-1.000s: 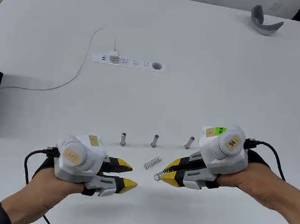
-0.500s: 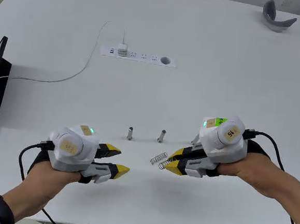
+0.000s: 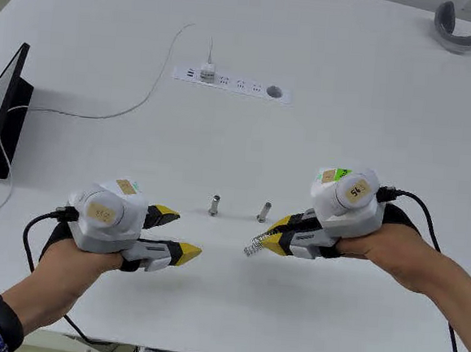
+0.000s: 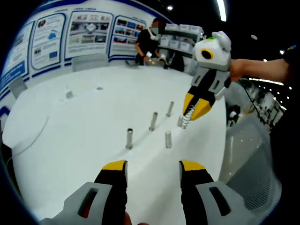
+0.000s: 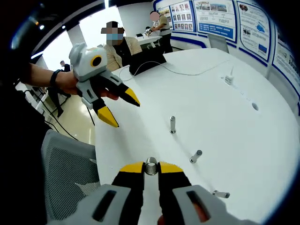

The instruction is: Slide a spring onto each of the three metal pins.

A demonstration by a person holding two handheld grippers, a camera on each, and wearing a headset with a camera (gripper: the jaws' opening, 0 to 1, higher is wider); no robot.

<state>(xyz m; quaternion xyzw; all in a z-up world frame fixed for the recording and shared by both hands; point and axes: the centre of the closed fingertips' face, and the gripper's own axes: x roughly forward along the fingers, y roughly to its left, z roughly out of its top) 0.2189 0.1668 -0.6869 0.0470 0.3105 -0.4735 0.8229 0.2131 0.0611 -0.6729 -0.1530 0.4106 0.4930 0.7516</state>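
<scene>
While the right gripper [image 3: 272,234] pinches a spring [image 3: 254,246] and the left gripper [image 3: 181,233] hangs spread, align the coil's axis over the nearest pin [image 3: 264,212].

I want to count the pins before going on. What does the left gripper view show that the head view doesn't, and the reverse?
The left gripper view adds the third pin, what looks like a loose spring lying near the pins, and a person in the background. The head view adds a black screen at the left and a grey curved piece at the far right. Shared: two pins, the open left tool, and the right tool shut on a spring.
</scene>
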